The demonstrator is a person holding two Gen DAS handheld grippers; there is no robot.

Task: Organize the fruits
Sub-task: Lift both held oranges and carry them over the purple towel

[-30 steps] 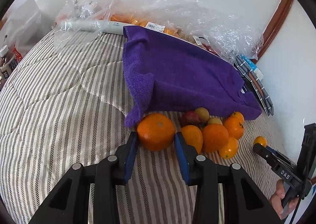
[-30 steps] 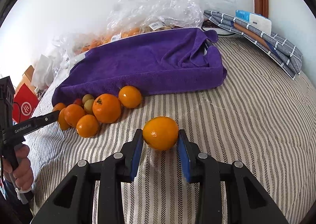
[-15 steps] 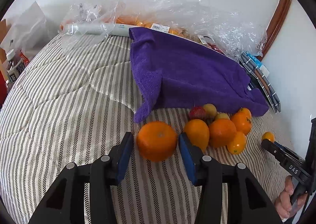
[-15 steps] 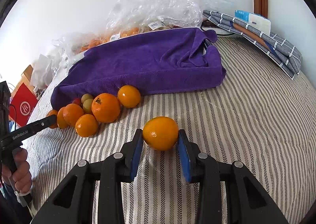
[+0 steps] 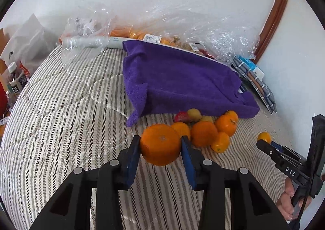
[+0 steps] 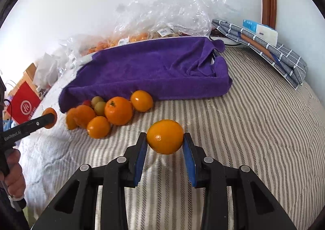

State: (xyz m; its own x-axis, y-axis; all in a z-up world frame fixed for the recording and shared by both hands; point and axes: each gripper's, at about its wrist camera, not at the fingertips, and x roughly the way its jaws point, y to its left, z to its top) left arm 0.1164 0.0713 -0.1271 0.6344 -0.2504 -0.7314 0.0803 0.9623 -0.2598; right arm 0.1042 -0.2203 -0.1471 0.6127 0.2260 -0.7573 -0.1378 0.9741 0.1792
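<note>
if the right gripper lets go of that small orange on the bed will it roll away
Probably a little: the small orange is round and smooth, and the right gripper holds it by its sides. The soft quilted striped cover would likely stop it quickly.

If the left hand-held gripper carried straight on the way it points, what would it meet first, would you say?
Probably the purple towel, with the left hand-held gripper shut on a large orange; the fruit pile lies just right, though depth is uncertain.

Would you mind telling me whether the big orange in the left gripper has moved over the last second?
Yes. The big orange, held in the left gripper, has come back off the fruit pile, away from the purple towel.
</note>
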